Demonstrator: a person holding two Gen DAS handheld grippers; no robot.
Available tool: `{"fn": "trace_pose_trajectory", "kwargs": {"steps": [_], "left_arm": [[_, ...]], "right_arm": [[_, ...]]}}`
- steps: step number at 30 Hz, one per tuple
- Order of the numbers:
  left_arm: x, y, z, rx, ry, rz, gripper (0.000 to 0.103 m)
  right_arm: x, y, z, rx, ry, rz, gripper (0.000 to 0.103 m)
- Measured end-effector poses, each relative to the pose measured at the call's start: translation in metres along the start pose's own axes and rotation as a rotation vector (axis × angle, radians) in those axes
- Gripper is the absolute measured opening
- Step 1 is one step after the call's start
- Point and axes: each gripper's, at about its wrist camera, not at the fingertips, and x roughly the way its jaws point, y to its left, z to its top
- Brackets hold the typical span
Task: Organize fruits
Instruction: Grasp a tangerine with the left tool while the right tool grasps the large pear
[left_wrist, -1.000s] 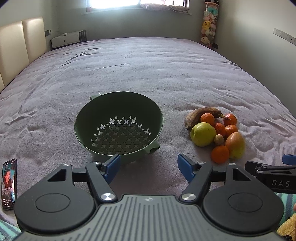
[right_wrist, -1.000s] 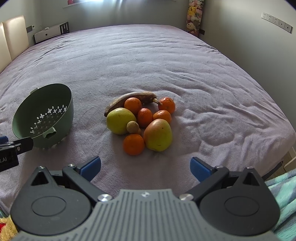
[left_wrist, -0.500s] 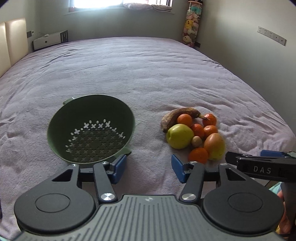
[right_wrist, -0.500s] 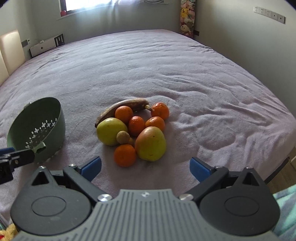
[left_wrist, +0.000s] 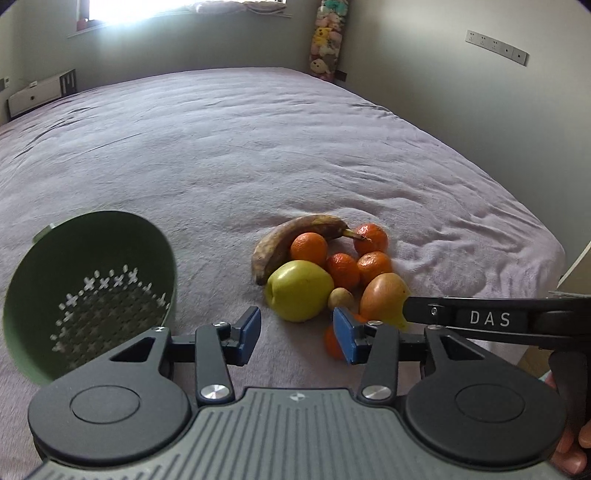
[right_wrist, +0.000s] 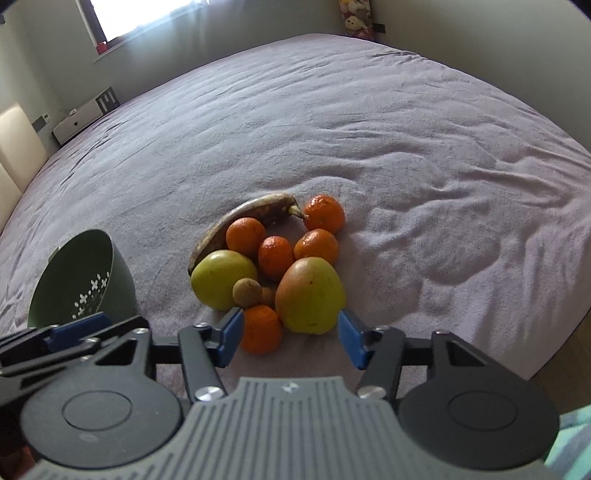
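— Right wrist view: what do we have?
— Our right gripper (right_wrist: 290, 338) has neared the fruit pile (right_wrist: 271, 258) by the bed's (right_wrist: 406, 129) near edge, jaws narrowed, gripping nothing.
— Left gripper (left_wrist: 295, 338)?
— Narrowed too, empty; colander (left_wrist: 92, 291) slid left.

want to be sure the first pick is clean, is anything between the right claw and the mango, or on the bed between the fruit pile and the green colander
Nothing visible. The right claw, jaws just closing and empty, faces the mango directly, with a tangerine beside it. Only bare bedspread lies between the pile and the colander.
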Motion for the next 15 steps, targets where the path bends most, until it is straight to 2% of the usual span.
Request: {"fn": "trace_pose_trajectory", "kwargs": {"steps": [7,15], "left_arm": [[0.028,0.003,-0.007,-0.016,0.046,-0.109,0.053],[0.061,0.000,-0.024,-0.016,0.130,-0.168,0.050]], "right_arm": [[0.028,-0.011,0.004,0.049,0.028,-0.028,0.051],[0.054,-0.020,0.008,0.114,0.069,0.002,0.051]]}}
